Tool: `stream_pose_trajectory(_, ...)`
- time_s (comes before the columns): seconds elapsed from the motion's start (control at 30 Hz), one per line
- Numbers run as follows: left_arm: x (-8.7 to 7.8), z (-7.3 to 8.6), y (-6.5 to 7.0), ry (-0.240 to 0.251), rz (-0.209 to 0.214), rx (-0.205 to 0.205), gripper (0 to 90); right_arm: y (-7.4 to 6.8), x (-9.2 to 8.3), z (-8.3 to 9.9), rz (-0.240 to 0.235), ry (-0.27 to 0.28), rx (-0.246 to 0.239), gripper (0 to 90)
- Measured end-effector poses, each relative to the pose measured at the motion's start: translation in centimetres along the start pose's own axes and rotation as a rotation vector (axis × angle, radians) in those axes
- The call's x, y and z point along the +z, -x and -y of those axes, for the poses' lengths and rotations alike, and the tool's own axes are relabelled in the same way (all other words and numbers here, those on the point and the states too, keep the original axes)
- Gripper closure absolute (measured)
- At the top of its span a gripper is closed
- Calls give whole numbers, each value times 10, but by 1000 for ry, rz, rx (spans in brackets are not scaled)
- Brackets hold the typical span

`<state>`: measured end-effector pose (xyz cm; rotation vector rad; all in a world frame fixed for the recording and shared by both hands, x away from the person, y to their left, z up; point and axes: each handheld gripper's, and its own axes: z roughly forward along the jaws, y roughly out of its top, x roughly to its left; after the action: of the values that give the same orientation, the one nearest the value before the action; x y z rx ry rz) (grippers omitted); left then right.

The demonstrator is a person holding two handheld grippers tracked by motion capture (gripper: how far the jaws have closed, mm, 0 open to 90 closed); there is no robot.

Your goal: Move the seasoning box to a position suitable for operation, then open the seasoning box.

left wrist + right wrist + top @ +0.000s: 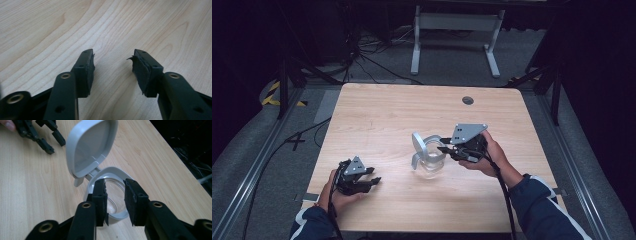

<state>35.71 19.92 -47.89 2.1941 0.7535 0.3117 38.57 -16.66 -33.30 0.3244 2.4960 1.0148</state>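
Note:
A clear container (pixel 430 165) with a grey rim (pixel 112 171) stands on the wooden table (pixel 387 115) right of centre. Its grey hinged lid (pixel 418 142) (pixel 91 147) is flipped up and open. My right gripper (pixel 444 145) (pixel 115 185) reaches in from the right and hangs over the rim, jaws a small gap apart with the clear inside showing between them. My left gripper (pixel 374 176) (pixel 113 53) rests low over bare wood at the front left, jaws wide apart and holding nothing. It also appears beyond the lid in the right gripper view (pixel 47 135).
A round grey grommet (pixel 468 100) sits in the table near its far edge. Beyond the table stand a white frame (pixel 457 30) and loose cables on the floor. Metal rails run along both sides of the table.

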Motion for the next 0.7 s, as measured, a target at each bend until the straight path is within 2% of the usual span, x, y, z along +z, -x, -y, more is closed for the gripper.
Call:
stream_pose_trajectory(0.03, 0, 0, 0, 1, -12, 13, 499, 0, -3, 1, 5, -7, 4, 691)
stream_pose_trajectory(0.07, 0, 0, 1, -3, -18, 10, 482, 1, -4, 2, 5, -8, 4, 684)
stream_pose_trajectory(0.17, 1, 0, 0, -6, -31, -21, 403, 2, -9, 7, 12, -23, 6, 647)
stream_pose_trajectory(0.27, 1, -1, -1, -9, -41, -10, 387, 5, -16, 13, 30, -35, 10, 613)
stream_pose_trajectory(0.3, 1, 0, 0, -9, -37, -22, 377, 5, -18, 15, 33, -34, 12, 603)
stream_pose_trajectory(0.43, 1, -1, -1, -9, -47, -18, 358, 6, -27, 26, 70, -55, 20, 560)
stream_pose_trajectory(0.7, 1, 0, -1, -10, -46, -27, 352, 8, -42, 48, 103, -96, 31, 523)
